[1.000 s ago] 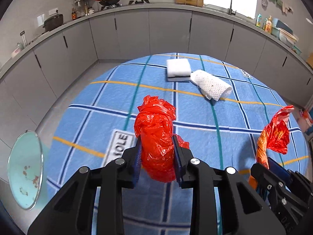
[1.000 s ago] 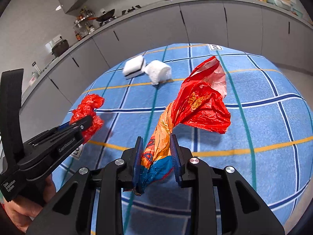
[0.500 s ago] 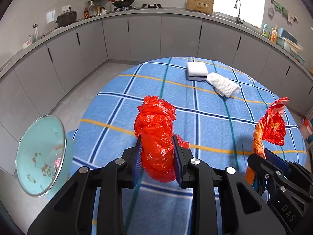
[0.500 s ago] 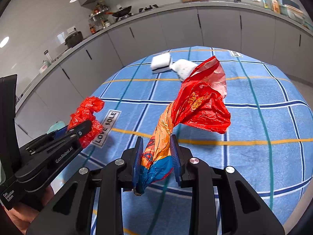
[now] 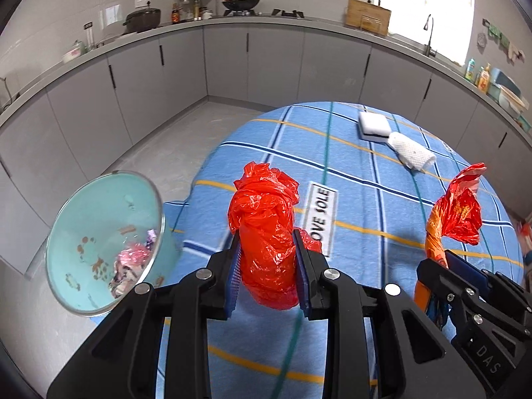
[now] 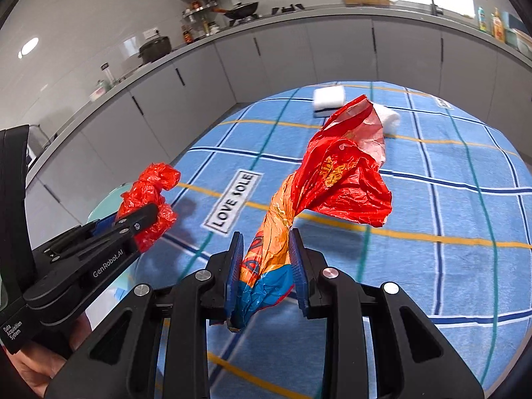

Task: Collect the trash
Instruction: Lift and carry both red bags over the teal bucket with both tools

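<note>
The left gripper (image 5: 267,276) pinches a soft, light red plastic bag (image 5: 266,232) mid-bundle, the right gripper (image 6: 266,267) clamps a crinkly, slippery snack wrapper (image 6: 332,186) at its twisted neck

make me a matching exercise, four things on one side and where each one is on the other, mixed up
Things:
1. red plastic bag
2. orange and red wrapper
3. white sponge
4. pink trash

Places:
A. inside the teal bin
B. in the right gripper
C. lying on the blue checked tablecloth
D. in the left gripper

Pairs: 1-D, 2-B, 3-C, 4-A
</note>
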`<state>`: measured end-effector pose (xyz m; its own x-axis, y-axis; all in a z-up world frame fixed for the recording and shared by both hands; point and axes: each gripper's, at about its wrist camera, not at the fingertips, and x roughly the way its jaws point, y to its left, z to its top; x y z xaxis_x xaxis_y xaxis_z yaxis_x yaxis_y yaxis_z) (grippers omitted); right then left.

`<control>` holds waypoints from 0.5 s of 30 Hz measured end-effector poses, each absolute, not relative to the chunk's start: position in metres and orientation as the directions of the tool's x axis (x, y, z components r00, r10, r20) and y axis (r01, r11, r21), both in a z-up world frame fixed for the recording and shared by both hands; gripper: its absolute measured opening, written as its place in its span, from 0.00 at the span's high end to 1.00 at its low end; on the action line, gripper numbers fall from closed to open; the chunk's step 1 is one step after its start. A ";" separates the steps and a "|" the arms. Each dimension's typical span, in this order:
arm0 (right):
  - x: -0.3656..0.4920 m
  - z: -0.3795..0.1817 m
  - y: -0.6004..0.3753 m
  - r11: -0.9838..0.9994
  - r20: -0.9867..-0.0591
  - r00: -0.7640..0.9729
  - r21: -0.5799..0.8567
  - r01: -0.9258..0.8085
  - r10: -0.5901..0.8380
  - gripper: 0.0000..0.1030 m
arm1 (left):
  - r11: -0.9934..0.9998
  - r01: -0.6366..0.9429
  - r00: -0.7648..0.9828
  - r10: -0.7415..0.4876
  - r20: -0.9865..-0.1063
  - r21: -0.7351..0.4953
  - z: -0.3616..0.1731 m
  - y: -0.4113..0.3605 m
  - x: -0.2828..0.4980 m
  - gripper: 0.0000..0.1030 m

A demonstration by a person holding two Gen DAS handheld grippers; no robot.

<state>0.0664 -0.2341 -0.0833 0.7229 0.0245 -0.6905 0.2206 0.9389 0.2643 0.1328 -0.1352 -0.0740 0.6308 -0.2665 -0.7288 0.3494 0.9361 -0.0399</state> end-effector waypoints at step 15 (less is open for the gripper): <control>0.079 -0.077 -0.193 0.961 -0.684 0.726 0.244 0.130 0.075 0.72 | 0.961 0.274 0.664 -0.222 -0.714 -0.043 -0.068 -0.086 0.135 0.73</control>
<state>0.0792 -0.1930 -0.0773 0.7260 0.0754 -0.6836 0.1296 0.9612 0.2436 0.1355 -0.0862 -0.0676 0.6636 -0.2218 -0.7145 0.2743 0.9607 -0.0434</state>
